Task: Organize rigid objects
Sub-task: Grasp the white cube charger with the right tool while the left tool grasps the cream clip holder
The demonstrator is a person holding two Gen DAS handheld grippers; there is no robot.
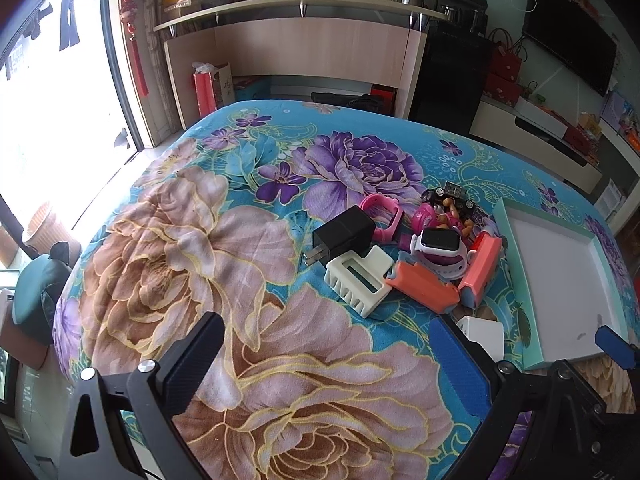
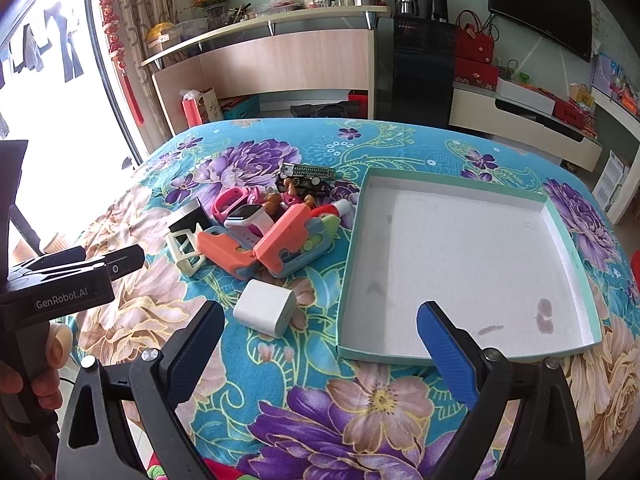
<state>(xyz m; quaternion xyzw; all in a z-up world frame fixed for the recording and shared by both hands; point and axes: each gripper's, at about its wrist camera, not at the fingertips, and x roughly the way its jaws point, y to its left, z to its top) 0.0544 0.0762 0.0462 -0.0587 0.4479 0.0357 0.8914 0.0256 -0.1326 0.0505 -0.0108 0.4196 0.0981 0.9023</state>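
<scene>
Tray (image 2: 472,248) holds nothing; toys (image 2: 276,232) lie piled just beside it.

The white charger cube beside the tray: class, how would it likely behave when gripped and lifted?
The white charger cube looks stiff and probably light. Its smooth, rounded faces may slip between pads. Lying flat on the soft blanket, it seems unlikely to roll.

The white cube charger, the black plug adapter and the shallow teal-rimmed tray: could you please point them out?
white cube charger (image 2: 265,313), right wrist view, front face.
black plug adapter (image 1: 345,234), left wrist view, top face.
shallow teal-rimmed tray (image 2: 464,256), right wrist view, bare white floor.
</scene>
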